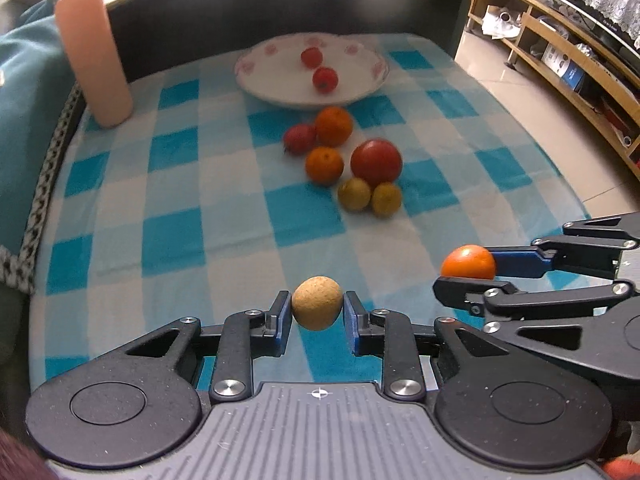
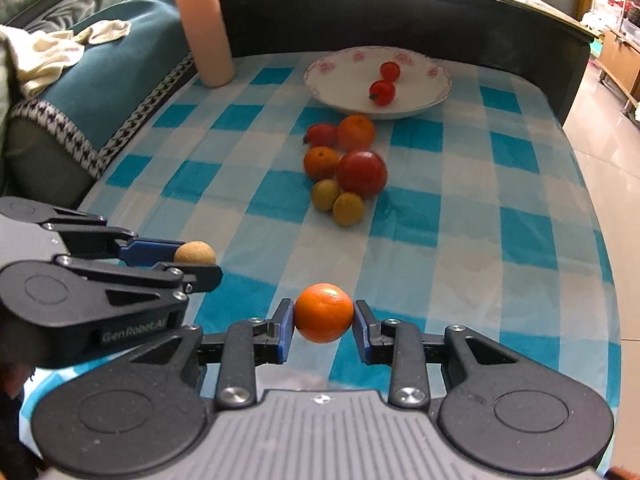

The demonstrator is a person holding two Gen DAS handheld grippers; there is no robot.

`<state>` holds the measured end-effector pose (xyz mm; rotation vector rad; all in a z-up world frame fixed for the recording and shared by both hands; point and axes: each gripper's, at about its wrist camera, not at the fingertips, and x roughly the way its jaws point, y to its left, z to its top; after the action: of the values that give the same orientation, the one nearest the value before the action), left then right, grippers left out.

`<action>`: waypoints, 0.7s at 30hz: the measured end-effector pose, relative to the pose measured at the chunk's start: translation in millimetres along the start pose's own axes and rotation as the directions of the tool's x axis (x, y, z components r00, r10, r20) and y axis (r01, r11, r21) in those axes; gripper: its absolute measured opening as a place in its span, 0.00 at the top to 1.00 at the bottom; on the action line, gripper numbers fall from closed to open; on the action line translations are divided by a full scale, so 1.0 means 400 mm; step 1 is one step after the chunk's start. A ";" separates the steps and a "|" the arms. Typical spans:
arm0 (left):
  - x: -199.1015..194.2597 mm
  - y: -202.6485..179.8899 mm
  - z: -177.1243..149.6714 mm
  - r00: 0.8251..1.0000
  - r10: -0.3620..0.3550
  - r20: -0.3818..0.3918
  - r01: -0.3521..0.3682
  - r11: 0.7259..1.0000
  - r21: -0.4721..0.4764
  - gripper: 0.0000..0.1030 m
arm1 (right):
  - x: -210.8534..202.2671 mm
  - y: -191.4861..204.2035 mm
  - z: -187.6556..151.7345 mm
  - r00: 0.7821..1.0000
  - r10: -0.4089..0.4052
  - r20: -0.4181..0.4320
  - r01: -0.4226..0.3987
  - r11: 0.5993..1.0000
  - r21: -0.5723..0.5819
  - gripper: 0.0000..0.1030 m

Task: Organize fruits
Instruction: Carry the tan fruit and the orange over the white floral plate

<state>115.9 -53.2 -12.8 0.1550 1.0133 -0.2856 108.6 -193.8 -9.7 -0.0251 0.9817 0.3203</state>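
My left gripper (image 1: 317, 309) is shut on a tan round fruit (image 1: 317, 303), held above the near part of the checked tablecloth; it also shows in the right wrist view (image 2: 195, 253). My right gripper (image 2: 324, 319) is shut on an orange (image 2: 324, 313), which also shows at the right of the left wrist view (image 1: 469, 262). A white flowered plate (image 1: 280, 88) at the far end holds two small red tomatoes (image 1: 325, 79). In front of it lies a cluster: two oranges (image 1: 333, 125), a small tomato (image 1: 299, 138), a large red tomato (image 1: 376, 161) and two yellow-green fruits (image 1: 354, 193).
A tall pink cylinder (image 1: 93, 56) stands at the far left corner of the table. A dark raised wall (image 1: 280, 8) runs behind the plate. A teal-covered sofa (image 2: 100, 76) borders the left side. Tiled floor and wooden shelves (image 1: 568, 64) lie to the right.
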 end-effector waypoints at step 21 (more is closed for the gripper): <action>0.093 0.036 0.272 0.996 0.021 0.088 -0.020 1.000 -0.016 0.68 | 0.091 -0.108 0.249 0.996 -0.038 0.084 0.034 0.998 0.048 0.57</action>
<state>227.2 -74.0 12.3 0.1383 0.9252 -0.2638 220.4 -209.3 10.9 0.0126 0.9027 0.2633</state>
